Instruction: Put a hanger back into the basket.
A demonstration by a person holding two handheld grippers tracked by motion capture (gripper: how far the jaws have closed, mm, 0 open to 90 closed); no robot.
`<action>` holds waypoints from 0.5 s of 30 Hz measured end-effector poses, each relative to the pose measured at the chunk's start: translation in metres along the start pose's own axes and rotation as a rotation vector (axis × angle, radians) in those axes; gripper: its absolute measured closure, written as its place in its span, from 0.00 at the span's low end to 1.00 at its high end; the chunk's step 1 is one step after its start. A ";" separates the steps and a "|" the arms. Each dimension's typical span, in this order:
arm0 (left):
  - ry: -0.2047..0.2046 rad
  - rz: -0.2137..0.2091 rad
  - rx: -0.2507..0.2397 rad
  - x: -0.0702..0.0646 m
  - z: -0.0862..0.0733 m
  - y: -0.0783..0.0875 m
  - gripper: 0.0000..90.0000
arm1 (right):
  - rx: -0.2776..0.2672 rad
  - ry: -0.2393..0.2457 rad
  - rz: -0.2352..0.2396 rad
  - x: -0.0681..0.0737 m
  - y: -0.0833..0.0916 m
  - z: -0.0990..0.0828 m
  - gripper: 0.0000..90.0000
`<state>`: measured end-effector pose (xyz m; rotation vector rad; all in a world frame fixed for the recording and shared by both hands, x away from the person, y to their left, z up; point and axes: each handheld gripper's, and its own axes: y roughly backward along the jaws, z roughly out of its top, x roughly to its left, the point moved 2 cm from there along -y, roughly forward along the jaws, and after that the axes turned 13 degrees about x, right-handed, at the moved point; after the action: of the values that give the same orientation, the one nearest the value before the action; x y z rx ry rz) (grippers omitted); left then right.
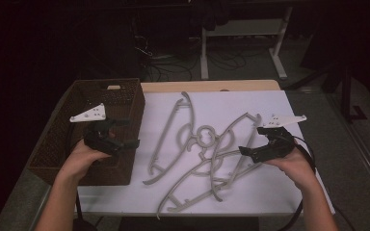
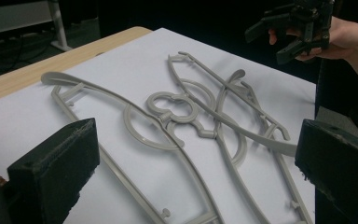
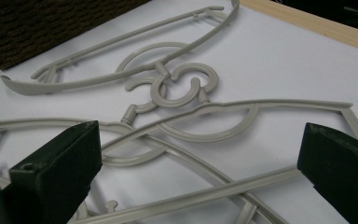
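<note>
Open claws over tangled hangers

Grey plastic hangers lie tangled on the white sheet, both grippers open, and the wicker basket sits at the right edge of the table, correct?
Not quite: the high view shows the wicker basket at the left edge, beside the left gripper. The rest holds: tangled grey hangers, both grippers open.

The grey hangers are running off the bottom edge beside the woven basket, whose corner alone is showing.
</note>
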<state>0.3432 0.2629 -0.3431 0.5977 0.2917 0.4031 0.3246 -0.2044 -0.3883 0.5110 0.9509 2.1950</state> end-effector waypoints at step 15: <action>0.015 -0.004 0.010 -0.003 0.011 -0.011 0.00 | 0.020 -0.034 -0.015 -0.009 -0.005 -0.013 0.00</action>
<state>0.3477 0.2481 -0.3403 0.6037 0.3098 0.4024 0.3259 -0.2143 -0.4013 0.5467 0.9568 2.1586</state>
